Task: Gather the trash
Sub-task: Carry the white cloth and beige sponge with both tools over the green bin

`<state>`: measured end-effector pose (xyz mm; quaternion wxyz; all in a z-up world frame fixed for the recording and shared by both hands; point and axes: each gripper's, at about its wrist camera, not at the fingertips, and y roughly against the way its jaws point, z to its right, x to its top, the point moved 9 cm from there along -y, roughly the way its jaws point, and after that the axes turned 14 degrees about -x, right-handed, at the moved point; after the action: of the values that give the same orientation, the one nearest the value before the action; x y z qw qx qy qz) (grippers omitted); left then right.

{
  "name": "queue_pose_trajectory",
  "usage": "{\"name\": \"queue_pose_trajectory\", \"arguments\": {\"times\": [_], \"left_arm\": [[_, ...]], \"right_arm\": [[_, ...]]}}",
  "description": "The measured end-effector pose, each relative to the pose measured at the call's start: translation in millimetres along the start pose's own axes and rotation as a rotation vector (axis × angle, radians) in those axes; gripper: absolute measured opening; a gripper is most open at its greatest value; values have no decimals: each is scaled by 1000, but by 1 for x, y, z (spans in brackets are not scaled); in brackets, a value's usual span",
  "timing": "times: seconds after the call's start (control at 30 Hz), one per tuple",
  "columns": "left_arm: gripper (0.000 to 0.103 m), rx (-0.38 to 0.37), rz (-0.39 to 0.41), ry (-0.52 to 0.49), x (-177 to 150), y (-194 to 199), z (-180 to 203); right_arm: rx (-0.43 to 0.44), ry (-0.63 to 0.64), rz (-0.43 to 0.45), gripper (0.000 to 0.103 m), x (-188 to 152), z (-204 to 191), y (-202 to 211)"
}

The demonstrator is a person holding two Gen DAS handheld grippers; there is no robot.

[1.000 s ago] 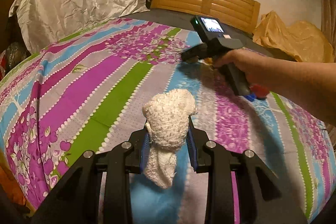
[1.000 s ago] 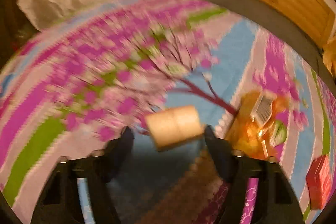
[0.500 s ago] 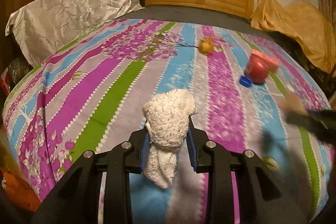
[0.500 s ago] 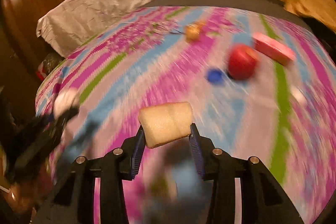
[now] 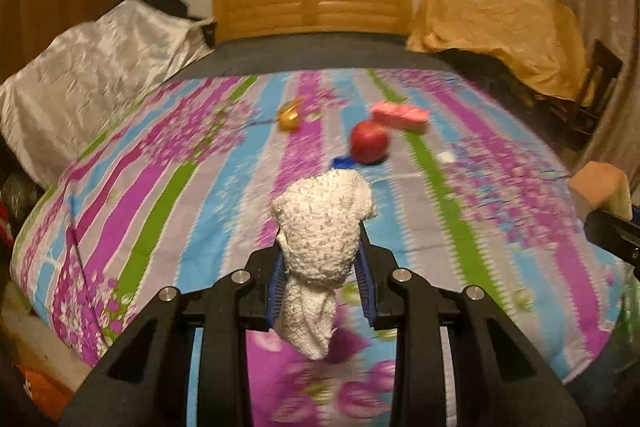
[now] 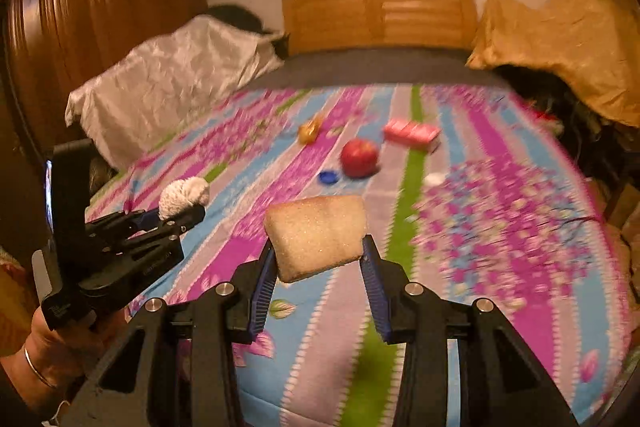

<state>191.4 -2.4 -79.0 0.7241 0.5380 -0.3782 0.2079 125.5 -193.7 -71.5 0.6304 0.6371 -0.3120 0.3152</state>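
Note:
A crumpled white knitted cloth (image 5: 324,227) hangs between the fingers of my left gripper (image 5: 322,261), which is shut on it above the near end of the striped bedspread (image 5: 168,187). My right gripper (image 6: 320,267) is shut on a tan sponge block (image 6: 318,237), its pads pressing both sides. The right wrist view has the left gripper (image 6: 176,217) with the cloth (image 6: 186,195) at far left. On the bed lie a red apple (image 6: 359,157), a blue cap (image 6: 329,177), a pink box (image 6: 412,133), a gold wrapper (image 6: 310,133) and a small white cap (image 6: 434,179).
A silver-covered pile (image 5: 100,75) lies on the bed's left side. The wooden headboard (image 5: 312,3) stands against the far wall. A yellow cloth drapes furniture (image 5: 500,31) at the right, by a dark chair (image 5: 596,87). A hand with a bracelet (image 6: 40,359) holds the left gripper.
Both grippers have drawn back from the bed and risen. The right gripper closed on the sponge and swung from mid-bed to the near right. The cloth stays gripped.

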Motion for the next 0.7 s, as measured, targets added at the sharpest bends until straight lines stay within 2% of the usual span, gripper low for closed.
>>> {"name": "queue_pose_trajectory", "arguments": {"times": [0.2,0.37,0.5,0.7], "left_arm": [[29,-71,39,-91,33,10,76],[29,-175,50,-171,56,8,155],[29,-258,50,-262,62,3,226],[29,-369,44,-376,61,-5,324]], "right_arm": [[-105,-89,97,43,9,82,62],[-223,-192,169,43,10,165,116],[-328,-289,198,43,-2,239,157],[-496,-427,230,43,-37,346,217]]}}
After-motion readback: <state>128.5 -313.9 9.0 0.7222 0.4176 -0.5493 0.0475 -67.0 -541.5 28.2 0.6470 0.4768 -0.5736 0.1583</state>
